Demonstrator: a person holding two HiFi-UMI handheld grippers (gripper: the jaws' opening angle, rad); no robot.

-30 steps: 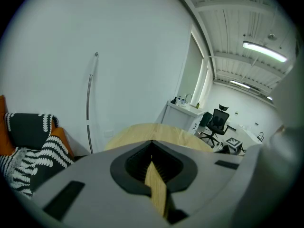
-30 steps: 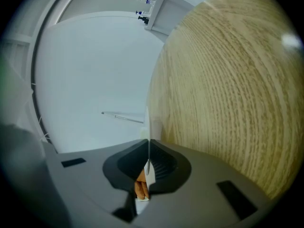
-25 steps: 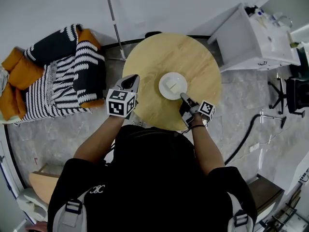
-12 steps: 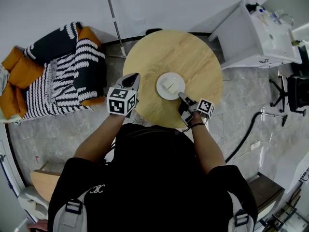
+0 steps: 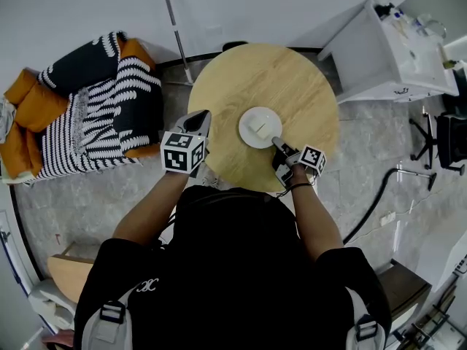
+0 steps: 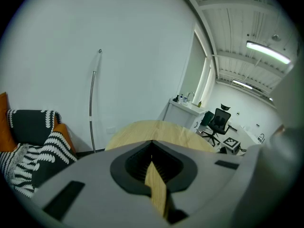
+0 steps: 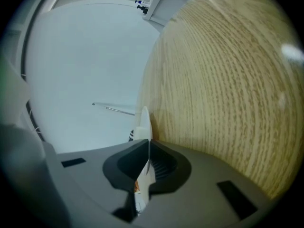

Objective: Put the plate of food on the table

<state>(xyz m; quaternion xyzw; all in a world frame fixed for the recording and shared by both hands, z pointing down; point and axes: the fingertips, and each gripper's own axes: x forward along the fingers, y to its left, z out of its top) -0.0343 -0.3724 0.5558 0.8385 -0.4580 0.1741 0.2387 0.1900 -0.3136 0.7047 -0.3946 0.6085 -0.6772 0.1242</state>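
A small white plate (image 5: 260,127) with a pale piece of food (image 5: 257,128) is over the near half of the round wooden table (image 5: 292,86). My right gripper (image 5: 276,142) is shut on the plate's near rim. In the right gripper view the plate (image 7: 144,122) shows edge-on between the jaws, close to the tabletop (image 7: 223,80); whether it rests there I cannot tell. My left gripper (image 5: 200,117) hovers at the table's left edge, shut on nothing. In the left gripper view its jaws leave only a thin slit, with the table (image 6: 156,129) beyond.
A black-and-white striped sofa (image 5: 95,108) with orange cushions stands left of the table. A white cabinet (image 5: 379,49) with bottles is at the back right, and an office chair (image 5: 446,141) at the far right. A lamp pole (image 5: 174,31) rises behind the table. A black cable (image 5: 372,203) lies on the floor.
The plate and my right gripper have barely shifted over the table. The left gripper stays where it was.
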